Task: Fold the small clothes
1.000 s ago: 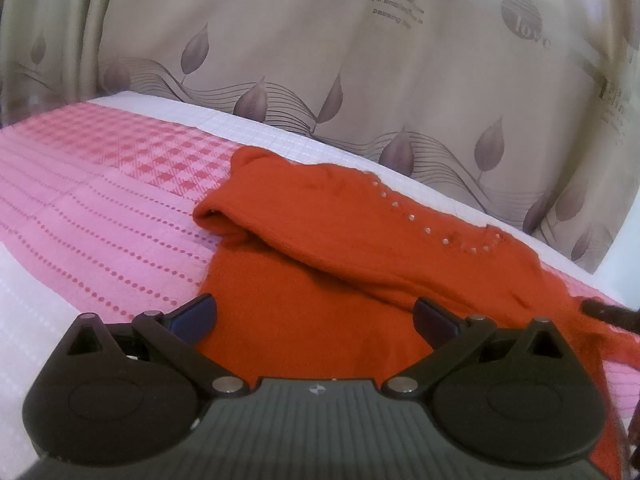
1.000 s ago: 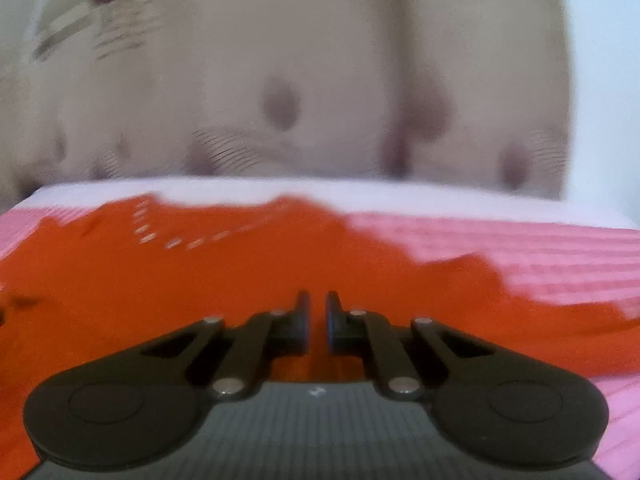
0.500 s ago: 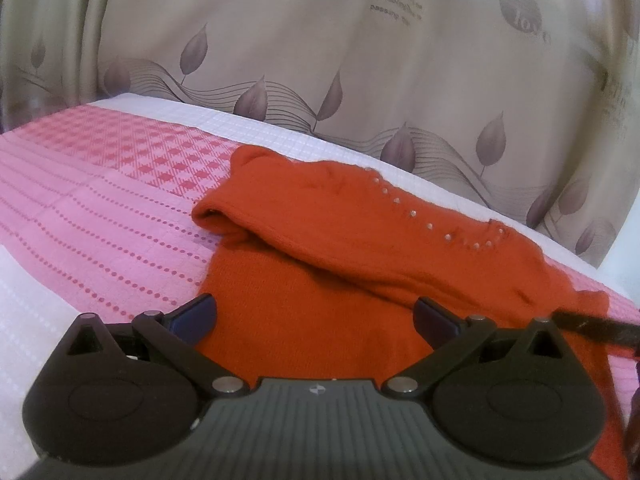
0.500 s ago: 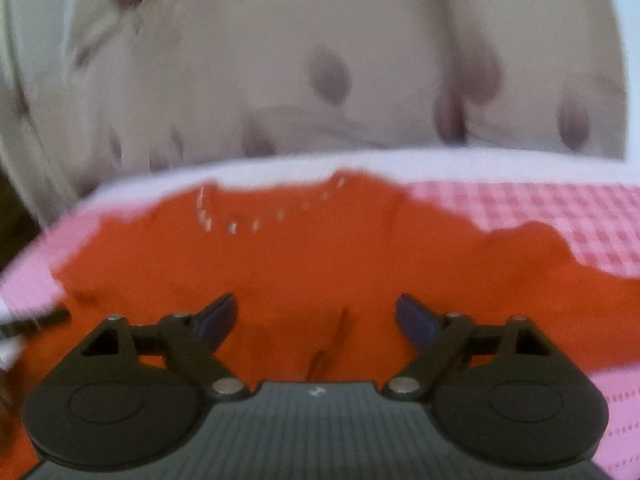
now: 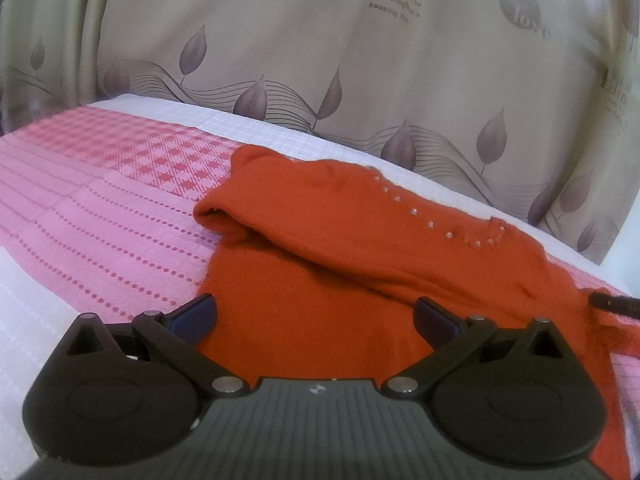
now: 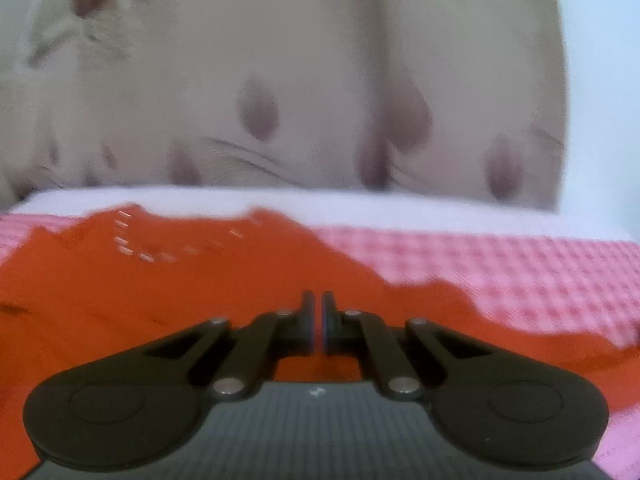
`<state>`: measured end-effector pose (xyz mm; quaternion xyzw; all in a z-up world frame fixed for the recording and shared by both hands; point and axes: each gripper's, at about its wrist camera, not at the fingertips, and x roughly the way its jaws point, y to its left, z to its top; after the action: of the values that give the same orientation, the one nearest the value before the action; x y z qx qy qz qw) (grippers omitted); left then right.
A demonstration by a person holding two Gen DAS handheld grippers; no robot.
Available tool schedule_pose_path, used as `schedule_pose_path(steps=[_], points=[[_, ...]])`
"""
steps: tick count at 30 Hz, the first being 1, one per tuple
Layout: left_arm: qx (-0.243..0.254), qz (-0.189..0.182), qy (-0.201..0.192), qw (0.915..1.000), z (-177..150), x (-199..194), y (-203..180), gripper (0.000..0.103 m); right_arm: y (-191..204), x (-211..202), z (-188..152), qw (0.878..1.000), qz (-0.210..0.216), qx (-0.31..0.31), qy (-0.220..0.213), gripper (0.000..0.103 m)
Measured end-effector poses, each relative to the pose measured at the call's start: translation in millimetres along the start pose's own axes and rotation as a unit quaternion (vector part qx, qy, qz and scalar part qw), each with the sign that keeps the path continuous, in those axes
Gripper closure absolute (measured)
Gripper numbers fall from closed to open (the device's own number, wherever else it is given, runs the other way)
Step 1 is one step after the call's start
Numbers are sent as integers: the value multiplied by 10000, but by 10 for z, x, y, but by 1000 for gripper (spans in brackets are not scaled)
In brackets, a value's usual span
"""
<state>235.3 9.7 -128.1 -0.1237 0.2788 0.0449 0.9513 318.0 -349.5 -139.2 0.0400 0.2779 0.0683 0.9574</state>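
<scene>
Right gripper (image 6: 317, 322): jaws just closed, pads nearly together, low over the orange sweater (image 6: 180, 300); whether any knit is pinched between them cannot be told. Left gripper (image 5: 314, 316): jaws spread wide, released, hovering above the sweater's near edge. Orange sweater: spread across the bed (image 5: 80, 216), one sleeve folded over the body, a row of small studs along the neckline. Bed cover: pink and white, checked and dotted. Behind: beige curtain (image 5: 280, 60) with a leaf print.
</scene>
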Motion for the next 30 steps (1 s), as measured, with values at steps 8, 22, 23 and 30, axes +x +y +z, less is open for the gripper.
schedule_pose_path(steps=[8,22,23,30], points=[[-20,-12,-2,10000,0,-4,-11,0,-1212,-826,-421,9608,-24,2600,-966,34],[13,28,11,10000,-3,8,-18,0,-3148,-888,-686,8630,-296,4929,-1068,38],[28,28,15,10000,-2,9,-14,0,-3214,-844,-625,8679,-270,4861,-985,38],[47,41,22,10000,-4,15,-9,0,-3121,-596,-349,9160,-956,3849,-603,70]])
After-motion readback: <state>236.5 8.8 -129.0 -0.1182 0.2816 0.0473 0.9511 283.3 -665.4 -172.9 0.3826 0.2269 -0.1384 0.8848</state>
